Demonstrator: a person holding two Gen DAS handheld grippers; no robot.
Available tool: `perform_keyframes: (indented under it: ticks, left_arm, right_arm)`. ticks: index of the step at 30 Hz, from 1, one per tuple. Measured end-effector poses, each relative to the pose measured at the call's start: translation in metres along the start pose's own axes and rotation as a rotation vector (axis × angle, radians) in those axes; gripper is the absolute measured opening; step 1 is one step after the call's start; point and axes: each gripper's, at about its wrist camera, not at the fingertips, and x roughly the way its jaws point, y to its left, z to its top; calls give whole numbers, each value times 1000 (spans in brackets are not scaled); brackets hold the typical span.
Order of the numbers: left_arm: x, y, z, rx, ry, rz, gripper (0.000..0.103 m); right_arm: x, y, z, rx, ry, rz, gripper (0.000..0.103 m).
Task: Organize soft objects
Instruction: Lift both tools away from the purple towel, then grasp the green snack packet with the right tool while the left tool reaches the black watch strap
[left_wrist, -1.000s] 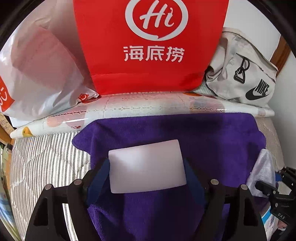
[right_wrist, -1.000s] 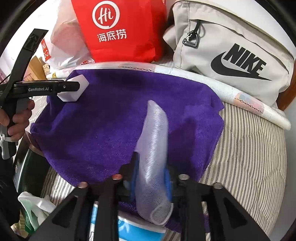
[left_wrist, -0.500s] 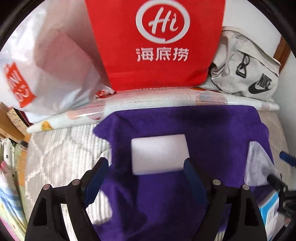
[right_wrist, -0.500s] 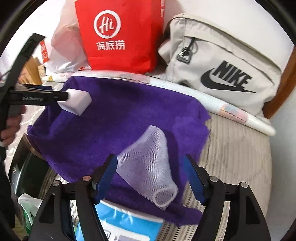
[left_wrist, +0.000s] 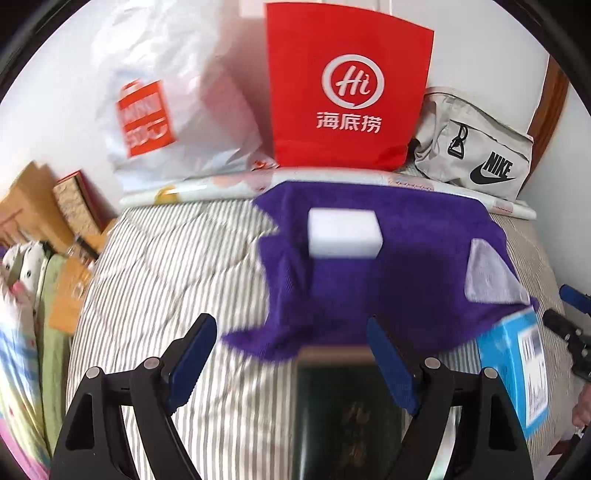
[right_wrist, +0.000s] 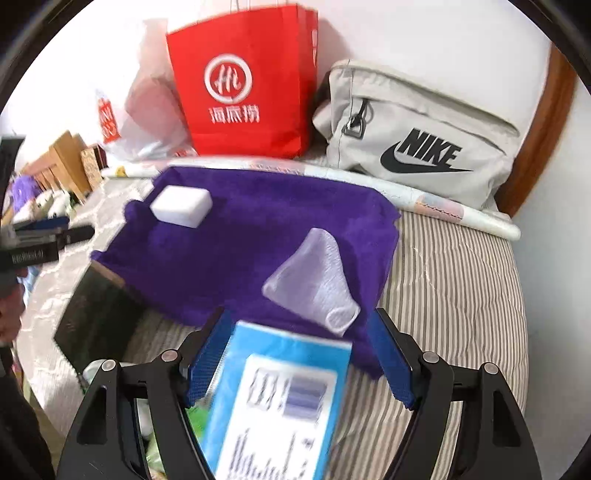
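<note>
Left gripper (left_wrist: 291, 354): jaws spread wide, nothing between them; white sponge block (left_wrist: 344, 233) lies ahead on the purple towel (left_wrist: 406, 280), well apart.
Right gripper (right_wrist: 299, 354): jaws parted, empty; translucent mesh pouch (right_wrist: 314, 280) rests on the towel just ahead, slightly right; blue-and-white box (right_wrist: 273, 402) lies beneath the fingers.
Step in hand, as judged: clearing off after placing; draw both grippers straight off, lifted clear of the towel's near edge to avoid dragging it; pick the next soft item only once steady.
</note>
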Motion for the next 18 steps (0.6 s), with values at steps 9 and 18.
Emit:
perform_keyframes:
  ticks: [9, 18]
  left_arm:
    - [-32, 19, -76, -82, -8, -87, 82]
    - [-31, 22, -148, -131, 40, -191, 81]
  right_arm:
    - [-45, 29, -50, 26, -37, 137, 76]
    - [-61, 73, -101, -35, -53, 144, 76]
